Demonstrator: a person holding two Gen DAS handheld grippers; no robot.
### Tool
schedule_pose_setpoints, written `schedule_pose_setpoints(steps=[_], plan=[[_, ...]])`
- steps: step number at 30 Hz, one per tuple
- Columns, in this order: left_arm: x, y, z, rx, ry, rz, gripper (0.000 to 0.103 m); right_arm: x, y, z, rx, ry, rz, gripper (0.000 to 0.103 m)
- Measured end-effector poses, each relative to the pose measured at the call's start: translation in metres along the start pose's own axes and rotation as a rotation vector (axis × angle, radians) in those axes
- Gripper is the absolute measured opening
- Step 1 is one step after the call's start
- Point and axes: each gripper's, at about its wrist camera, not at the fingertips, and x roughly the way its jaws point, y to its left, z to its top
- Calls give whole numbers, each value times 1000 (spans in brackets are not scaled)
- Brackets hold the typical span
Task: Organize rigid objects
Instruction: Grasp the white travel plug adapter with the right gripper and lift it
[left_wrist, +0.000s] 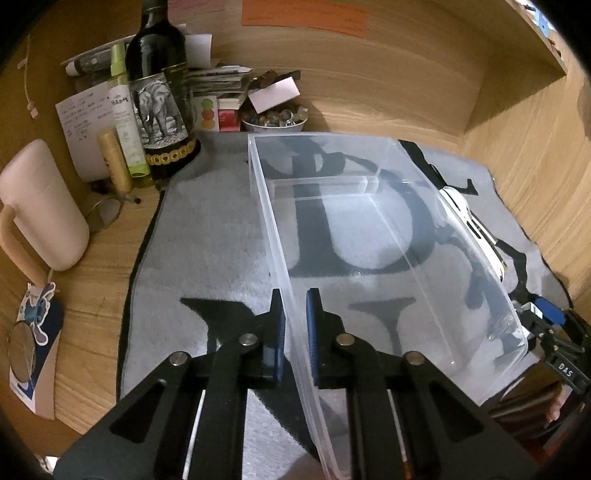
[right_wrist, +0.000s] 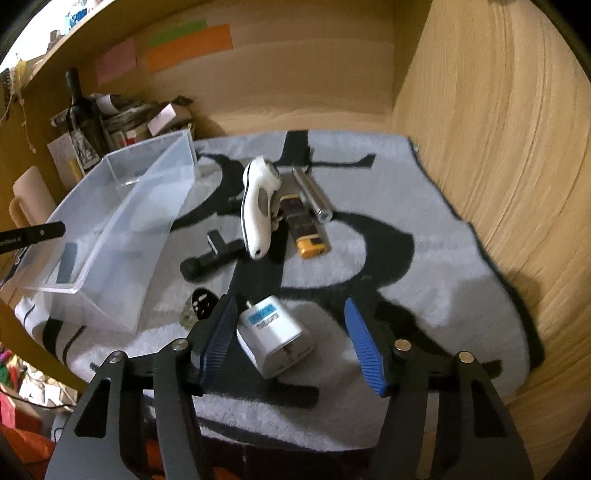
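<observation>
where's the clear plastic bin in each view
Left wrist: the clear plastic bin fills the centre and right, its near-left wall between the left hand-held gripper fingers.
Right wrist: the bin sits centre-left on the mat, beyond the open right hand-held gripper.
Shared landmark: the dark wine bottle behind it.

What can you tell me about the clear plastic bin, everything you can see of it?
The clear plastic bin is a long rectangular tub of see-through, rigid-looking plastic, open on top, with a low clear divider across its far end. Nothing lies inside. It rests upright on the grey and black mat. The left gripper straddles its near left wall, one blue pad on each side, seemingly clamped. The white shaver lies beside it, outside.
</observation>
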Motion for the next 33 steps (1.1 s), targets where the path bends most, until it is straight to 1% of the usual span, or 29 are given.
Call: schedule_pose_setpoints(steps=[1,2,3,10,17,23,27,31,33], plan=[[1,0,0,2,2,-2,12,4,-1,-2,7,15,7,52],[1,1,1,5,3,-4,12,6,-1,-2,13,26,15,46],[1,1,1,8,5,-5,12,9,-2,-3,24,38,23,42],[1,3,0,16,4,-28,13,6,-5,4,71,3,18,42],[1,8,0,-8,-3,-65,14,-3,9,37,9,-82,23,42],[2,10,1,-9,-3,-86,15,-11,41,73,-74,-169,96,42],[3,12,2,1,-3,-95,15,-8,67,91,-137,-206,139,42],[3,13,1,10,-7,-107,15,1,91,103,-180,-208,182,42],[3,13,1,19,-12,-111,16,10,104,109,-201,-191,203,42]])
